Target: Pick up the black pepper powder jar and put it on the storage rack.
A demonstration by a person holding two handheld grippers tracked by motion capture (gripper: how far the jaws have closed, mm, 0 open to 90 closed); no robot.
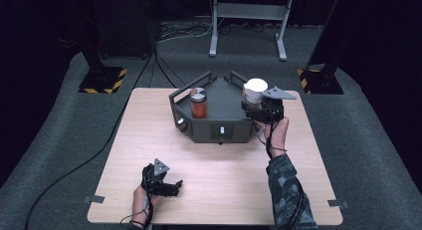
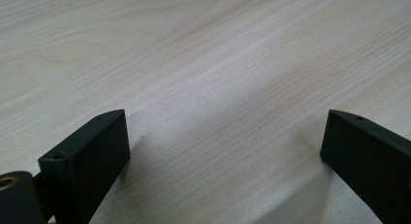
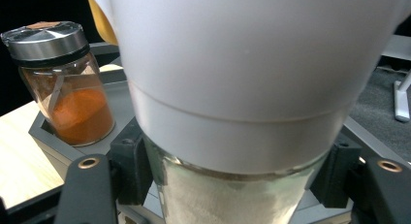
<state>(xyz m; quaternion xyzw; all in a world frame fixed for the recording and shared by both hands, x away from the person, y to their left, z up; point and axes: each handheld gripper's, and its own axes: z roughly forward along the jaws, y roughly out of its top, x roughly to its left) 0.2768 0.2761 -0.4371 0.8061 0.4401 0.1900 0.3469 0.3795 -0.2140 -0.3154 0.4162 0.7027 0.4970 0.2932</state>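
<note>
The right gripper [image 1: 256, 109] pinches the white-capped jar [image 3: 232, 195] by its glass, at the tray's [image 1: 229, 133] right corner; keep it upright, clear of the spice jar [image 1: 198, 103]. Left gripper [image 1: 169, 186] rests spread on the counter [image 1: 224, 180].

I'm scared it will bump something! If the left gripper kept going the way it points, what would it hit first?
Probably just the wooden table. The left gripper has open jaws tilted down toward bare wood, with nothing between or ahead of them, though how near the tabletop is cannot be judged.
</note>
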